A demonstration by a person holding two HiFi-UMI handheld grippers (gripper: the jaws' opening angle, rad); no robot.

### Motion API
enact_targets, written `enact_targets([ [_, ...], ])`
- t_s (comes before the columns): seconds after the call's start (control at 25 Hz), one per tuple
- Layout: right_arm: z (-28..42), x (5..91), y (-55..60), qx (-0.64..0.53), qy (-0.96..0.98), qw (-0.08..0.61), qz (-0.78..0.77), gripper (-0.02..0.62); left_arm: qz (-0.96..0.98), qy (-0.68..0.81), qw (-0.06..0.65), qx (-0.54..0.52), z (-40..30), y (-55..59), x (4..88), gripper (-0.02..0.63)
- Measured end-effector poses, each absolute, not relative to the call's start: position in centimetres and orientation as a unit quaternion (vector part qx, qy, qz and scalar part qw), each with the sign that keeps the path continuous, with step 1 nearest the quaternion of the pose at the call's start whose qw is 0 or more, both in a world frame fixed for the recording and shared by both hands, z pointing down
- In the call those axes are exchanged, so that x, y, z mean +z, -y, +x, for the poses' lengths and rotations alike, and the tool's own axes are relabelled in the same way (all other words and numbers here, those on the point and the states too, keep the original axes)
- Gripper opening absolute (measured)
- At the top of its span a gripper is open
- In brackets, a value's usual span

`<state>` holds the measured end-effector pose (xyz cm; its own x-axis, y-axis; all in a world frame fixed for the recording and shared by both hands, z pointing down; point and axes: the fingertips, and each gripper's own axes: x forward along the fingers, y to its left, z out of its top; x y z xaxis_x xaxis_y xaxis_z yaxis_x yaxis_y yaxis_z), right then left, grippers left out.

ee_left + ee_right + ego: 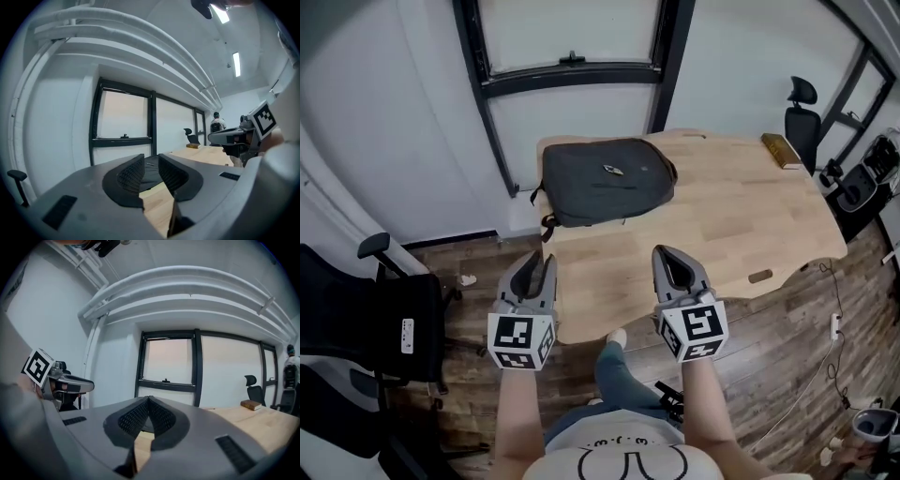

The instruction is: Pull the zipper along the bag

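A dark grey backpack (pixel 605 181) lies flat at the far left end of the wooden table (pixel 722 206), with a small pale piece (pixel 612 170) on top of it. Both grippers hover at the table's near edge, well short of the bag. My left gripper (pixel 546 258) is slightly open with nothing between its fingers; in the left gripper view (pixel 151 155) the bag (pixel 150 172) shows through the narrow gap. My right gripper (pixel 664 251) is shut and empty, its tips touching in the right gripper view (pixel 148 397).
A book (pixel 781 150) lies at the table's far right corner. A black office chair (pixel 366 319) stands on the floor to the left, another chair (pixel 802 112) at the far right. A dark-framed window (pixel 572 70) is behind the table. A person (pixel 216 124) stands far off.
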<state>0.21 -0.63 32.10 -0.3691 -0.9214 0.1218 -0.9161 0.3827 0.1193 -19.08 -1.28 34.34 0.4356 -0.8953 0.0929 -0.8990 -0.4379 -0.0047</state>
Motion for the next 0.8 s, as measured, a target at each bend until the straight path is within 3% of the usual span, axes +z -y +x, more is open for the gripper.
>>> enact_targets([
  [0.08,1.0,32.9,3.7,0.0,0.827,0.084,0.556,0.052,0.851,0.521,0.022,0.063,-18.1,4.0,35.0,0.128],
  [0.2,2.2,34.3,8.4,0.034,0.824,0.086,0.559,0.051,0.85,0.518,0.025,0.088,-17.1,8.1,35.9,0.152],
  [0.24,2.4,34.8,9.8,0.044,0.828,0.09,0.552,0.112,0.849,0.519,0.027,0.095,-16.9,9.5,36.3,0.152],
  [0.28,2.6,35.3,11.2,0.054,0.831,0.095,0.545,0.227,0.847,0.521,0.029,0.101,-16.7,10.9,36.6,0.153],
  [0.32,2.9,35.8,12.6,0.062,0.832,0.101,0.542,0.236,0.846,0.522,0.032,0.108,-16.5,12.2,36.9,0.153],
  [0.8,4.1,46.3,21.0,0.162,0.815,0.167,0.53,0.23,0.832,0.508,0.104,0.197,-15.4,21.8,45.3,0.164],
])
